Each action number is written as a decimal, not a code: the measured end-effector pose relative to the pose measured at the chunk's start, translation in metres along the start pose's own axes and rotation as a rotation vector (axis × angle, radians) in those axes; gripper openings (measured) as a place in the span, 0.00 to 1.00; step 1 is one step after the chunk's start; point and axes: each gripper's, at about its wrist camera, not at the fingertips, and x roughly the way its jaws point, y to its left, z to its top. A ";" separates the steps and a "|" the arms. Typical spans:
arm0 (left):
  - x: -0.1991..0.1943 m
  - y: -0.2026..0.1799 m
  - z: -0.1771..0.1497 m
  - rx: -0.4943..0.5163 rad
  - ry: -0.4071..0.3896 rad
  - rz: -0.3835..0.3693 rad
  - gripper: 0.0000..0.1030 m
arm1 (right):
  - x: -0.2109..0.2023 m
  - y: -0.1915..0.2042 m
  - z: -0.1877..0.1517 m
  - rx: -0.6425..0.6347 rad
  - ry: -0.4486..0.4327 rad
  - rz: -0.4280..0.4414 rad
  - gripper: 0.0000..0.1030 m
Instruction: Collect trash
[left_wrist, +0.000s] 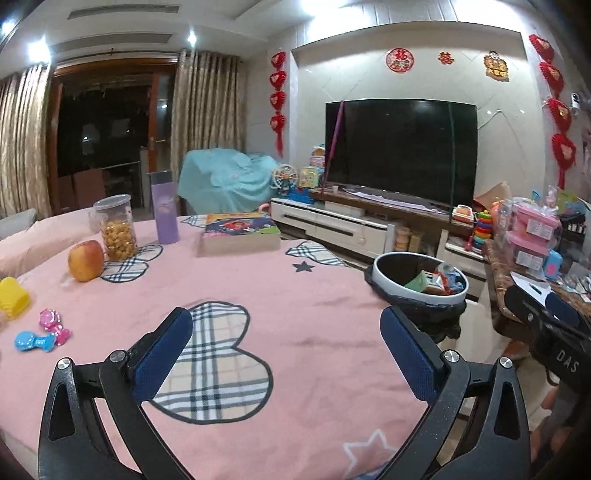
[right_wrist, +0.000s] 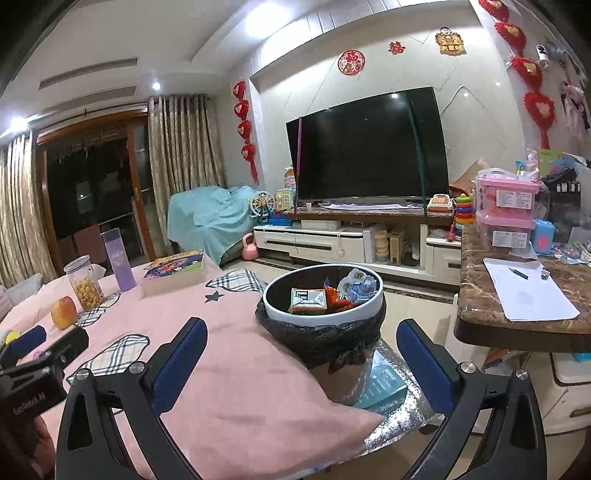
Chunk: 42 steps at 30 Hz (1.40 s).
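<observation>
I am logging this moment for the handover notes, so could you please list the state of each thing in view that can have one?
Left gripper: open, empty.
Right gripper: open, empty.
Trash bin: open-topped, lined with a black bag, wrappers inside.
Snack jar: lidded, upright, about half full.
Purple bottle: capped, upright.
Book: closed, lying flat.
Apple: whole.
TV: screen dark.

On the pink tablecloth (left_wrist: 295, 295) stand a clear snack jar (left_wrist: 114, 229) with an apple (left_wrist: 85, 260) just beside it, a purple bottle (left_wrist: 164, 212) and a thick picture book (left_wrist: 240, 234). Near the left edge lie a yellow toy (left_wrist: 13, 297) and blue-and-pink plastic toys (left_wrist: 42, 332). A dark television (left_wrist: 400, 151) hangs behind.
</observation>
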 end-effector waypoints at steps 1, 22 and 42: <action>-0.001 0.001 0.000 -0.002 0.000 0.000 1.00 | -0.001 0.001 -0.001 -0.002 -0.002 0.002 1.00; -0.009 -0.002 0.000 0.012 -0.011 -0.034 1.00 | -0.003 0.002 -0.005 0.023 0.013 0.018 1.00; -0.012 -0.002 -0.001 0.011 -0.033 -0.025 1.00 | -0.004 0.004 -0.004 0.025 0.016 0.037 1.00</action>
